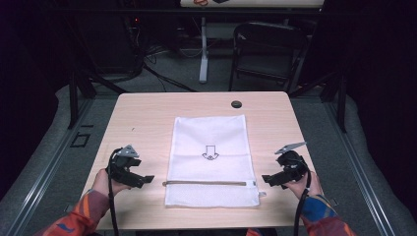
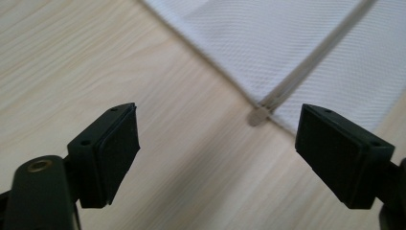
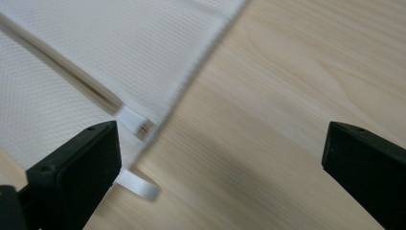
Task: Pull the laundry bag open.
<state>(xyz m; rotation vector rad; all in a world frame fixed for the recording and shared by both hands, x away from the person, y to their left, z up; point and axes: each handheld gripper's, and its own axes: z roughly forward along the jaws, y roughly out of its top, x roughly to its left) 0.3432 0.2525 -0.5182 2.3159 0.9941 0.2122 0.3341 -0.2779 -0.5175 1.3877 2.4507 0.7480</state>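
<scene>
A white mesh laundry bag (image 1: 209, 160) lies flat in the middle of the wooden table (image 1: 142, 113), with a small arrow print on it and a zipper (image 1: 204, 183) running across near its front end. My left gripper (image 1: 145, 179) hovers just left of the bag's front corner, jaws open and empty; the left gripper view has the zipper's end (image 2: 261, 114) between and beyond the jaws. My right gripper (image 1: 267, 180) stands just right of the bag, open and empty, with the bag's edge and a white tag (image 3: 139, 188) by its left jaw.
A small black round disc (image 1: 236, 103) sits near the table's far edge. Behind the table stand a dark folding chair (image 1: 268, 51) and a white table leg (image 1: 203, 49). Bare wood lies on both sides of the bag.
</scene>
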